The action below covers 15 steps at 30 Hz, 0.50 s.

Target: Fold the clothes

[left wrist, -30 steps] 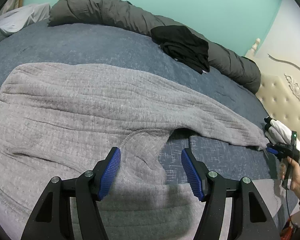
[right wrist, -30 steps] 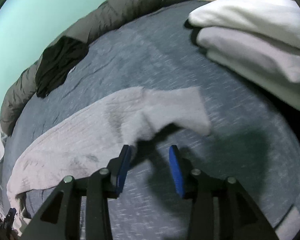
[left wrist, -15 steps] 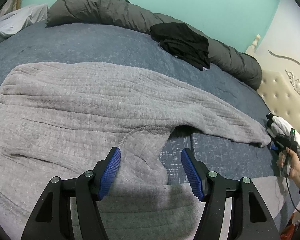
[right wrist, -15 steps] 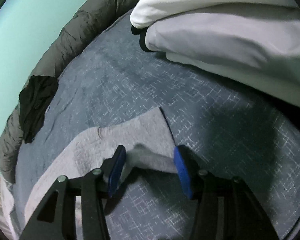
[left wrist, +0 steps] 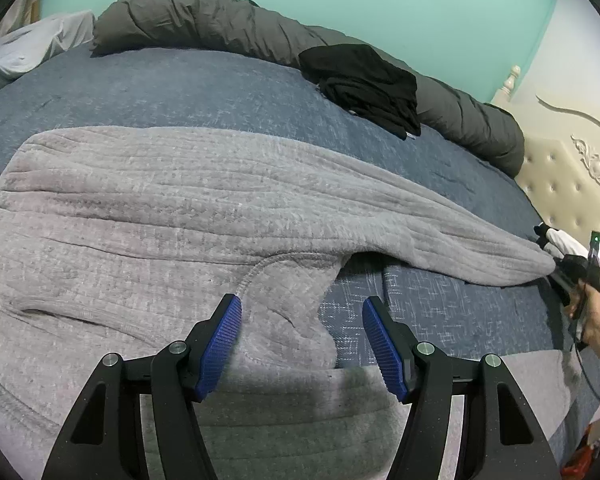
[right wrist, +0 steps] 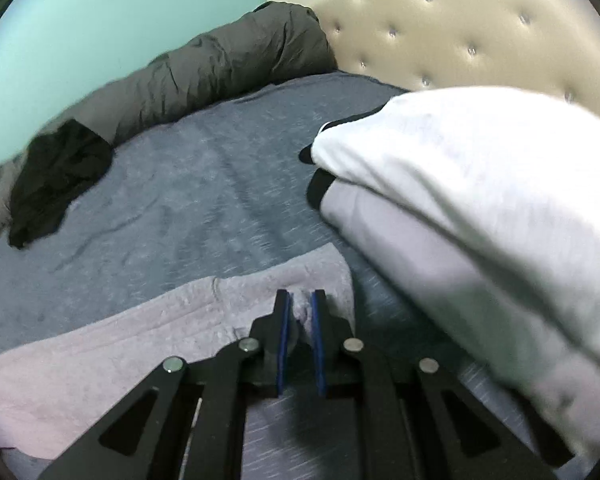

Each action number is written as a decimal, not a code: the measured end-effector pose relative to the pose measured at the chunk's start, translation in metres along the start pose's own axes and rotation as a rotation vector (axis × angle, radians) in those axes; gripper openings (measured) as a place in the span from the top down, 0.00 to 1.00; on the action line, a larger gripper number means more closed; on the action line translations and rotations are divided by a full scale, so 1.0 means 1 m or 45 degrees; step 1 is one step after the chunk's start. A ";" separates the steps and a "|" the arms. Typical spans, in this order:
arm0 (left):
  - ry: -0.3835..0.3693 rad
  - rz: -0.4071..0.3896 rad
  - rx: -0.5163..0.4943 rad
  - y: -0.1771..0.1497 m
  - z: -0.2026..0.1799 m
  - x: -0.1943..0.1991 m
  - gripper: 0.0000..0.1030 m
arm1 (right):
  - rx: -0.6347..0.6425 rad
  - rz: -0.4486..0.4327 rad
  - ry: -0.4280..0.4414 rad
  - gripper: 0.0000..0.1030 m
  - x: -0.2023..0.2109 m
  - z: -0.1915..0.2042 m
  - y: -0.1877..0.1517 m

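Observation:
A grey knitted sweater lies spread flat on the blue bedcover. Its long sleeve stretches out to the right. My left gripper is open and hovers low over the sweater near the armpit, empty. In the right wrist view my right gripper is shut on the sleeve cuff, with grey cloth pinched between the blue pads. The right gripper also shows at the far right of the left wrist view, at the sleeve's end.
A stack of folded white clothes lies just right of the cuff. A black garment lies on a rolled dark grey duvet at the far edge. A cream tufted headboard stands behind.
My right gripper moved onto the sleeve cuff and closed on it; one second ago it was open beside the cuff. The left gripper has stayed open and nearly still.

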<state>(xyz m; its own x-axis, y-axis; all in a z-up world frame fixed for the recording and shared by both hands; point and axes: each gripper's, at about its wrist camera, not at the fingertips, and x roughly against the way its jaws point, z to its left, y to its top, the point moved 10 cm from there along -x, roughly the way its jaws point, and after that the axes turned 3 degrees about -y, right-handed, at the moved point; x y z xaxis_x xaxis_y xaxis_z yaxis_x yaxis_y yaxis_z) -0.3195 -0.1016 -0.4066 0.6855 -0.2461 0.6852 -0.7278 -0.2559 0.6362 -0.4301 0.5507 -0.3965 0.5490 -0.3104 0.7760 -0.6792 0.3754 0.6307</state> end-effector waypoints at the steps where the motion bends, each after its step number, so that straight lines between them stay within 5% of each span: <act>1: 0.000 0.001 0.000 0.000 0.000 0.000 0.35 | 0.026 0.011 -0.023 0.90 -0.004 -0.001 -0.001; 10: 0.000 -0.001 0.000 0.002 0.004 0.000 0.35 | 0.196 -0.096 -0.173 0.82 0.013 -0.002 0.011; 15: -0.006 0.002 -0.003 0.001 0.002 0.001 0.35 | 0.207 -0.095 0.077 0.79 0.036 0.039 0.001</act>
<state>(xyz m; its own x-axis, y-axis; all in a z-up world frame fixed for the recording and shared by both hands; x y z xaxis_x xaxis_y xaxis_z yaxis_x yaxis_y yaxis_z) -0.3197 -0.1040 -0.4063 0.6845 -0.2505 0.6846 -0.7288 -0.2536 0.6360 -0.4299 0.5063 -0.3682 0.6257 -0.2772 0.7292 -0.7027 0.2058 0.6811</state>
